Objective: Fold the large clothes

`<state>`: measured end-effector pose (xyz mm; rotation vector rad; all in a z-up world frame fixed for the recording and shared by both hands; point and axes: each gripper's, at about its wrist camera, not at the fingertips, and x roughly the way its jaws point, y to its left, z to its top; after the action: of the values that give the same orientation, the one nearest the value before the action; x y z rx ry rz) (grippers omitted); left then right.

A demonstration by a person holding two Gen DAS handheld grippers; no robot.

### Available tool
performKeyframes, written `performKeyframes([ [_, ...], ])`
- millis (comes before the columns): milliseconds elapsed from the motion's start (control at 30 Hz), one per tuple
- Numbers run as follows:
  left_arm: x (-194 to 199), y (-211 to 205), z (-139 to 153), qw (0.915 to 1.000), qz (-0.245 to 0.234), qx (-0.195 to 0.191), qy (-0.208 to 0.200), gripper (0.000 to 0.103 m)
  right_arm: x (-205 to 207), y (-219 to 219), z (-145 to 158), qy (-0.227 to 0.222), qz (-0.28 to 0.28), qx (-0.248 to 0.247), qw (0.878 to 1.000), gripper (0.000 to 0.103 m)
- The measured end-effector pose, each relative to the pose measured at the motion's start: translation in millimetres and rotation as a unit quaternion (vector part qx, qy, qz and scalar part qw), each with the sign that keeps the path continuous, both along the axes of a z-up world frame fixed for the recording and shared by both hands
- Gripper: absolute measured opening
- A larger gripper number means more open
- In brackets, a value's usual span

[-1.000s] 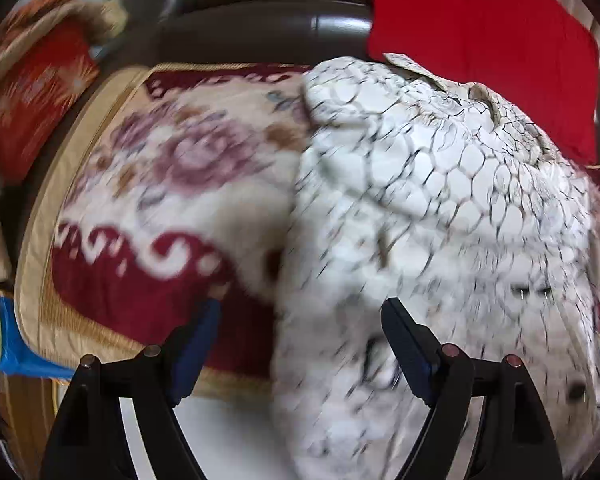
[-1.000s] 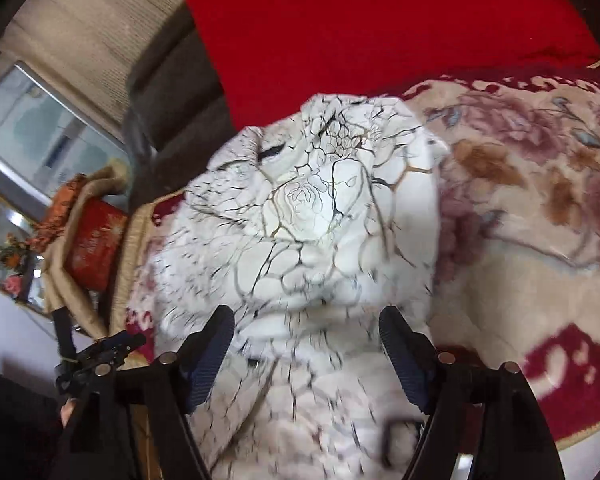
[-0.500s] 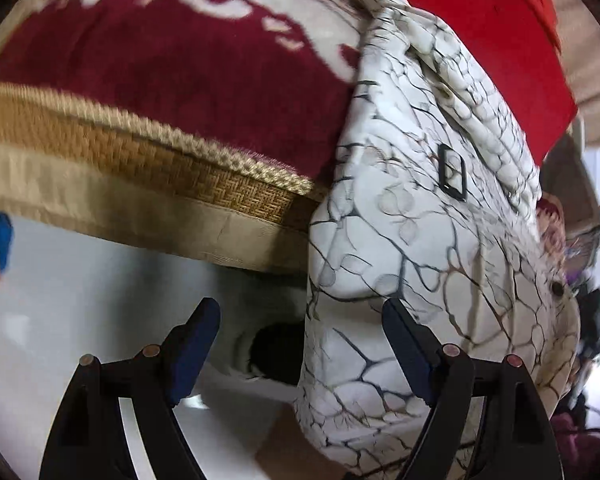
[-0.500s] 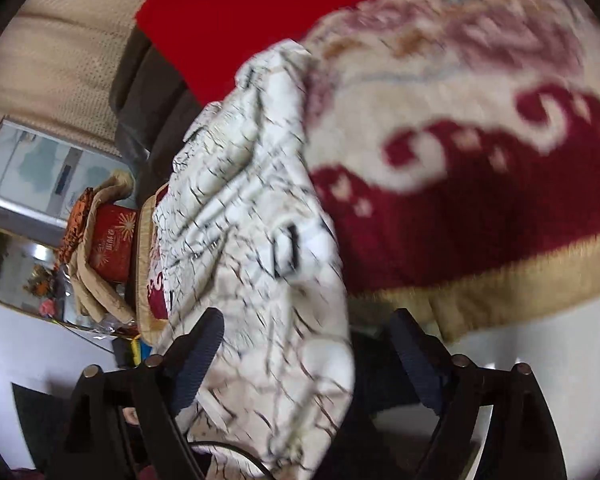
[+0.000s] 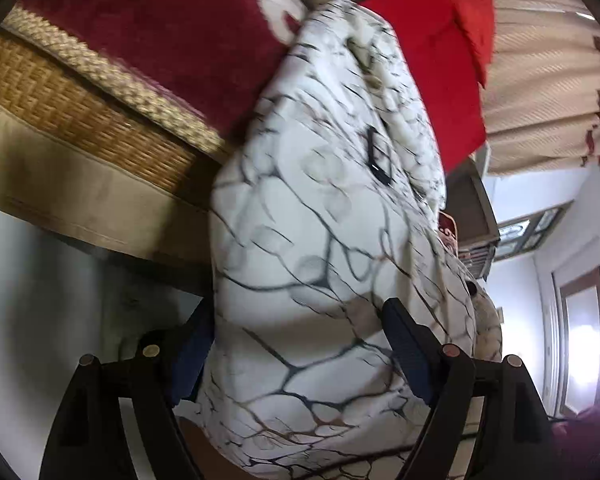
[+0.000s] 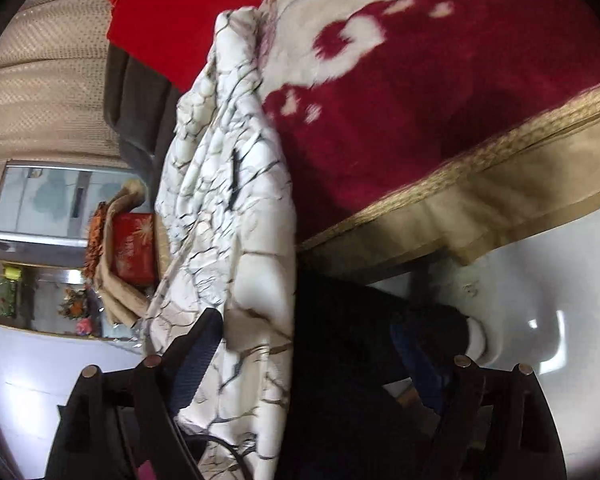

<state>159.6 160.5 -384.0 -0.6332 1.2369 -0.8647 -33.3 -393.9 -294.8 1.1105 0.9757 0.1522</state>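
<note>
A white garment with a dark crackle pattern [image 5: 324, 208] hangs over the front edge of a red and cream floral blanket [image 5: 172, 28] on a sofa. It also shows in the right wrist view [image 6: 228, 200]. My left gripper [image 5: 300, 356] is open with the garment's hanging end lying between its fingers. My right gripper [image 6: 312, 360] is open, low beside the garment's edge, with its left finger [image 6: 196, 360] against the fabric. Dark trouser legs [image 6: 352, 360] fill the gap between the right fingers.
The blanket has a gold braided border [image 6: 480, 160] over a tan sofa skirt [image 5: 72, 184]. Red cushions [image 5: 432, 64] lean on the dark sofa back [image 6: 136, 92]. White floor [image 6: 540, 300] lies below. A red cushion [image 6: 134, 246] sits at the far sofa end.
Both grippers have dropped from above the sofa to below its front edge and tilted. The garment's hanging end now lies between the left fingers. Both grippers stay open.
</note>
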Motion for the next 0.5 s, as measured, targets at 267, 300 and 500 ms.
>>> performKeyframes([
  [267, -4.4, -11.3, 14.7, 0.9997, -0.017, 0.003, -0.018, 0.065, 35.7, 38.9, 12.5, -0.018, 0.055, -0.022, 0.998, 0.080],
  [300, -2.6, -10.7, 14.8, 0.9997, -0.018, 0.007, -0.016, 0.068, 40.3, 47.4, 14.9, -0.018, 0.070, -0.033, 0.997, 0.070],
  [500, 0.9, -16.9, 15.6, 0.9996, -0.019, -0.013, -0.016, 0.073, 47.5, 82.0, 50.9, -0.059, 0.130, -0.112, 0.983, 0.039],
])
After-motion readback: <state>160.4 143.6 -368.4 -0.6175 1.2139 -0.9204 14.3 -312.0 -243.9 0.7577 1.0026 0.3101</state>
